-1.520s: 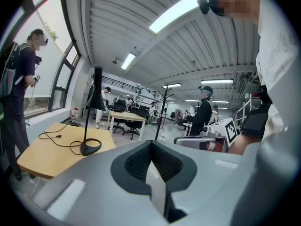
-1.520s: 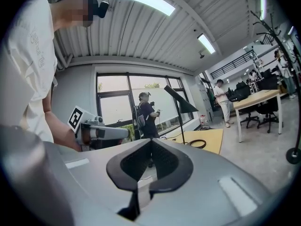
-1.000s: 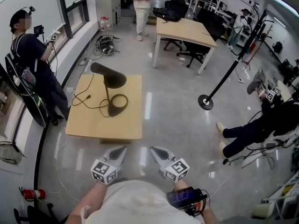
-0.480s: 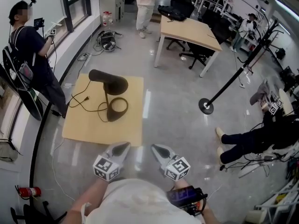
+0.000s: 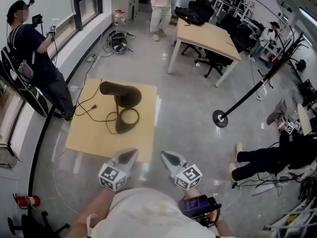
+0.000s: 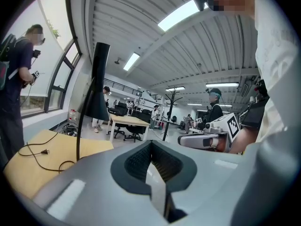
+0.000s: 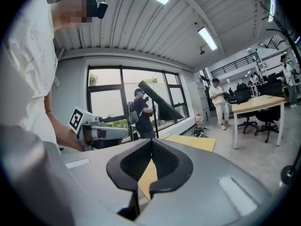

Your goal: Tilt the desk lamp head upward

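Note:
A black desk lamp (image 5: 122, 104) stands on a low wooden table (image 5: 89, 133), its cone head (image 5: 118, 89) lying about level above the ring base (image 5: 128, 121). Its cord (image 5: 91, 110) trails across the tabletop. My left gripper (image 5: 130, 154) and right gripper (image 5: 165, 156) are side by side just short of the table's near edge, both shut and empty, well short of the lamp. The left gripper view shows the lamp (image 6: 96, 91) ahead to the left beyond the left gripper (image 6: 150, 149). In the right gripper view the lamp head (image 7: 160, 106) is ahead beyond the right gripper (image 7: 151, 147).
A person (image 5: 29, 53) stands at the window left of the table. A bigger desk (image 5: 208, 36) with chairs is further back, and a second person (image 5: 161, 4) stands beyond. A stand's round foot (image 5: 220, 118) and a seated person's legs (image 5: 260, 157) are at right. A fire extinguisher (image 5: 27, 201) lies lower left.
Both grippers have come forward toward the low table, still shut. The table's near edge and the lamp now sit closer to them in the head view.

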`<state>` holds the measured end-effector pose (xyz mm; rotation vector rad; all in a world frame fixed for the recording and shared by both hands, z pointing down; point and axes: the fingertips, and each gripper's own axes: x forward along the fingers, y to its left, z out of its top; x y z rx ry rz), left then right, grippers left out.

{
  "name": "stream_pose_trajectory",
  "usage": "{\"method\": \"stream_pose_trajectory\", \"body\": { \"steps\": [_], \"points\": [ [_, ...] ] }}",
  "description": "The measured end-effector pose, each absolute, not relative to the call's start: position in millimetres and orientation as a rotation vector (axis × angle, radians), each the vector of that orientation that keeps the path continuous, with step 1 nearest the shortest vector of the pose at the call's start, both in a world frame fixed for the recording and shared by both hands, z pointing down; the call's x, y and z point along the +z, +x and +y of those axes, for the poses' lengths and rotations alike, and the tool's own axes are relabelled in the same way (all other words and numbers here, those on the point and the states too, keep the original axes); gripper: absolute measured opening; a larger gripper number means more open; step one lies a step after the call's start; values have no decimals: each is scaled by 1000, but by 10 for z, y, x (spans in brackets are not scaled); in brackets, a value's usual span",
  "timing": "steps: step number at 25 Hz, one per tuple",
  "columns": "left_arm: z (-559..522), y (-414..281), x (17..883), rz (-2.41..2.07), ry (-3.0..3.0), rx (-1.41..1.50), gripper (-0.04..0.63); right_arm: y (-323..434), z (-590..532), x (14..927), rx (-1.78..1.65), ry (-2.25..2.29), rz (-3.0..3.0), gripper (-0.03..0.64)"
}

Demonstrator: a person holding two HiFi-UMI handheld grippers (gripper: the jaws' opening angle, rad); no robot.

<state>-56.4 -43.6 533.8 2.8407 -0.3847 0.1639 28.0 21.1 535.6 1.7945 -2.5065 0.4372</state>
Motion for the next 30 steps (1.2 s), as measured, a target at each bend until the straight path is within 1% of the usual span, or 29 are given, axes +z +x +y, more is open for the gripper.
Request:
{"method": "stream_pose_trajectory", "body": {
  "steps": [8,20,30],
  "points": [
    [-792,-591,5265,-505,2860,189,2,359,-167,5290,395,1728,-2519,11],
    [-1229,-831,4848,-765,2812,153,2,509,-808,5219,371,1617,-2618,12],
    [-1518,-713,4624,-1007,2742,145,5,751,-1353,5303,433,1441,-2734,12]
  ]
}}
